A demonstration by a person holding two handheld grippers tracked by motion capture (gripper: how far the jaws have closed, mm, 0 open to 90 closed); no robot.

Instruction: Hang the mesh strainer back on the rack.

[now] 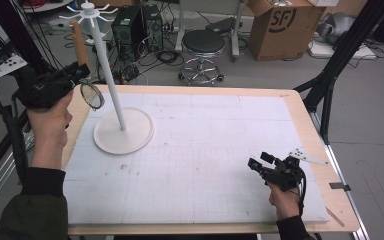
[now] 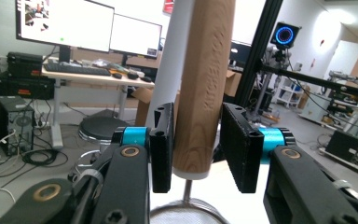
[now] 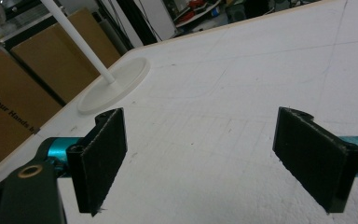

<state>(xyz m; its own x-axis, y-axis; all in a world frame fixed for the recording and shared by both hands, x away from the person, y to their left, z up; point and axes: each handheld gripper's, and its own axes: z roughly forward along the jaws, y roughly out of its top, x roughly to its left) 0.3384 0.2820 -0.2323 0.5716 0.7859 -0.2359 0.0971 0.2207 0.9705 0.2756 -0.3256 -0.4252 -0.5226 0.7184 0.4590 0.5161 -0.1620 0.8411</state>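
Note:
A strainer with a wooden handle (image 1: 78,44) and a round mesh bowl (image 1: 91,96) hangs upright beside the white hook rack (image 1: 106,70) at the table's back left. My left gripper (image 1: 78,71) is level around the handle (image 2: 200,93), low on it. The left pad (image 2: 162,149) lies against the wood and a thin gap shows at the right pad (image 2: 237,149). I cannot tell whether the handle's top sits on a hook. My right gripper (image 1: 258,161) hovers open over the white mat (image 1: 195,150) at the front right, with nothing between its pads (image 3: 100,161).
The rack's round base (image 1: 124,131) stands on the mat's back left part. A small grey plate (image 1: 307,156) lies at the mat's right edge. Behind the table are a black stool (image 1: 202,45), a cardboard box (image 1: 286,27) and computer cases (image 1: 135,27). Black frame posts (image 1: 342,55) rise at the right.

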